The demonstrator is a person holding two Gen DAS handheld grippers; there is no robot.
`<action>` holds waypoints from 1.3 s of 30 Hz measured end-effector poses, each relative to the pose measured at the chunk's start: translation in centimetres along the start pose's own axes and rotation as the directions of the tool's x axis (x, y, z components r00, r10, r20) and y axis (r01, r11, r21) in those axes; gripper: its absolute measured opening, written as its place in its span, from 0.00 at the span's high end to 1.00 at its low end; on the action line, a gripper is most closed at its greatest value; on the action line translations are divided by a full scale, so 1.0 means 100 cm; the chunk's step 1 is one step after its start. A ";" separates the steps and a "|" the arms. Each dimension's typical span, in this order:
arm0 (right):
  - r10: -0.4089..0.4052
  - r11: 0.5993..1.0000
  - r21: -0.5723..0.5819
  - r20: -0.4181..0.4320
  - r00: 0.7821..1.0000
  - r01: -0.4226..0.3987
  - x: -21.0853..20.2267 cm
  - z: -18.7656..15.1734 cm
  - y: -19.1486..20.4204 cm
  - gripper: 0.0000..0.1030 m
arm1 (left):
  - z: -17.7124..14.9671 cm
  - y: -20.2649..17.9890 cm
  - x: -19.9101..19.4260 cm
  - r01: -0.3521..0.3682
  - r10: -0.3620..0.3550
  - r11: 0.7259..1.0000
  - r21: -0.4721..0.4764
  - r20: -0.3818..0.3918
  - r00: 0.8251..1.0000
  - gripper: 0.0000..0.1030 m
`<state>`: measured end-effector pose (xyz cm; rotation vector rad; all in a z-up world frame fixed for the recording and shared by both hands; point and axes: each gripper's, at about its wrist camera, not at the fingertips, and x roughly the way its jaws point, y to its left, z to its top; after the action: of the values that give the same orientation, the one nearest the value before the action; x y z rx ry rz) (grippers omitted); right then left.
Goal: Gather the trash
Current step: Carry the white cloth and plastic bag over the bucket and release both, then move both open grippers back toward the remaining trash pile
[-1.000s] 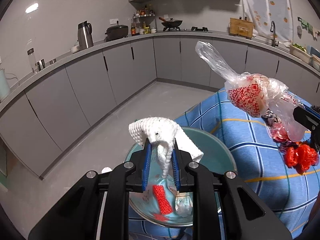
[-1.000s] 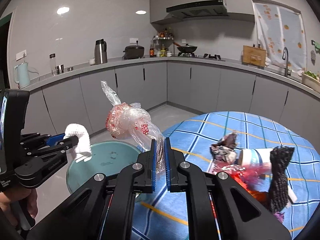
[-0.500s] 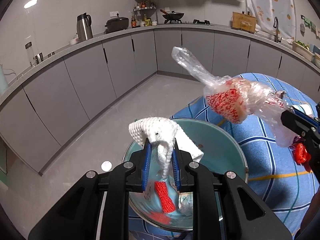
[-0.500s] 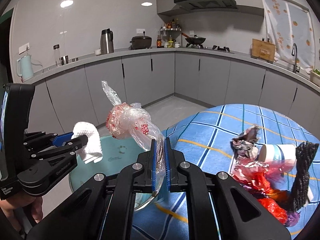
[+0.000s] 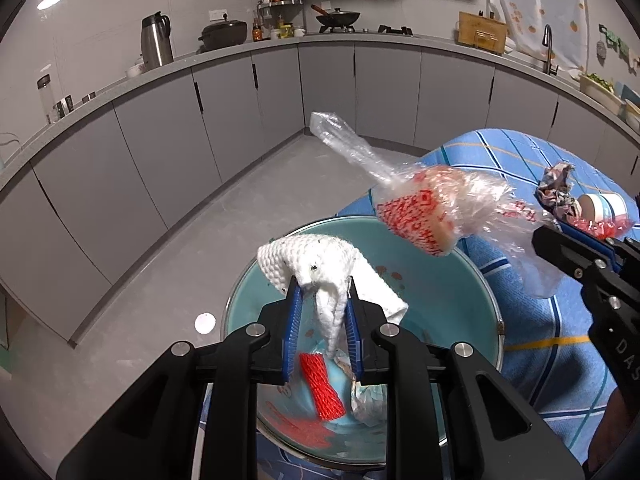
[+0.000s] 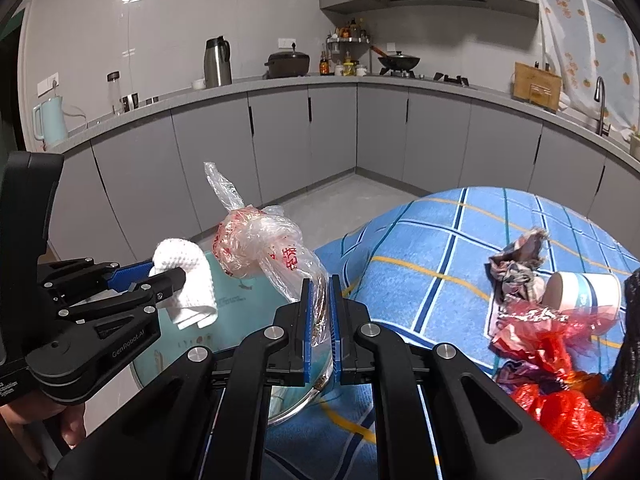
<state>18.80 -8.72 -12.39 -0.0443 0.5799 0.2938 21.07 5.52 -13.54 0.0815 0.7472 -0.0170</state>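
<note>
Both jaws were clamped: the left gripper pinched a white foam net above the teal basin; the right gripper squeezed a knotted clear plastic bag over the basin's table-side rim. Red net lay inside the basin; a paper cup and red wrappers sat near the tablecloth's right edge.

Left tool clamped, right tool clamped, side by side
</note>
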 end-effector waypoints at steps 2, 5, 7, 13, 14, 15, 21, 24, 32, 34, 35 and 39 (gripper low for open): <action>0.001 1.000 -0.004 -0.010 1.000 -0.001 0.005 -0.002 0.001 0.91 | -0.001 0.000 0.003 -0.002 0.002 1.000 0.005 -0.009 1.000 0.75; 0.012 1.000 -0.012 -0.036 0.999 -0.013 0.013 -0.006 0.003 0.88 | 0.001 0.002 0.005 -0.016 0.016 1.000 0.003 -0.009 1.000 0.63; 0.013 1.000 -0.007 -0.040 0.999 -0.013 0.016 -0.009 0.003 0.83 | 0.001 0.003 0.005 -0.017 0.017 1.000 0.007 -0.010 1.000 0.59; 0.015 1.000 0.011 -0.041 0.999 -0.015 0.012 -0.012 -0.004 0.71 | -0.003 0.005 0.003 -0.034 0.034 0.999 -0.009 0.000 0.999 0.37; 0.014 1.000 0.013 -0.039 0.999 -0.013 0.010 -0.012 -0.004 0.71 | -0.004 0.005 0.002 -0.036 0.036 0.999 -0.011 0.002 0.999 0.35; 0.013 1.000 0.018 -0.035 0.999 -0.012 0.008 -0.012 -0.006 0.68 | -0.004 0.005 0.002 -0.040 0.040 0.999 -0.010 0.003 0.999 0.31; -0.004 0.999 0.037 -0.019 1.000 0.005 -0.006 -0.013 -0.013 0.64 | -0.008 0.002 -0.002 -0.053 0.053 0.999 0.000 0.008 0.999 0.27; -0.007 0.999 0.038 -0.009 1.000 0.008 -0.012 -0.012 -0.014 0.62 | -0.008 0.001 -0.007 -0.053 0.053 0.999 0.003 0.015 0.998 0.25; -0.010 0.999 0.041 0.027 1.000 0.009 -0.030 -0.010 -0.013 0.53 | -0.008 0.001 -0.025 -0.067 0.067 0.998 0.005 0.042 0.997 0.22; -0.008 0.999 0.042 0.036 0.999 0.006 -0.034 -0.009 -0.012 0.52 | -0.008 0.001 -0.030 -0.069 0.069 0.998 0.003 0.048 0.996 0.19; -0.008 0.999 0.042 0.039 0.999 0.006 -0.036 -0.009 -0.012 0.51 | -0.008 0.001 -0.031 -0.070 0.070 0.998 0.002 0.050 0.996 0.18; -0.008 0.999 0.041 0.060 0.998 0.005 -0.047 -0.008 -0.010 0.46 | -0.009 -0.004 -0.040 -0.064 0.063 0.998 0.011 0.060 0.996 0.15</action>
<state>14.90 -11.03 -10.52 0.0021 0.5258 0.2759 17.48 5.10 -11.53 0.1163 0.6850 0.0359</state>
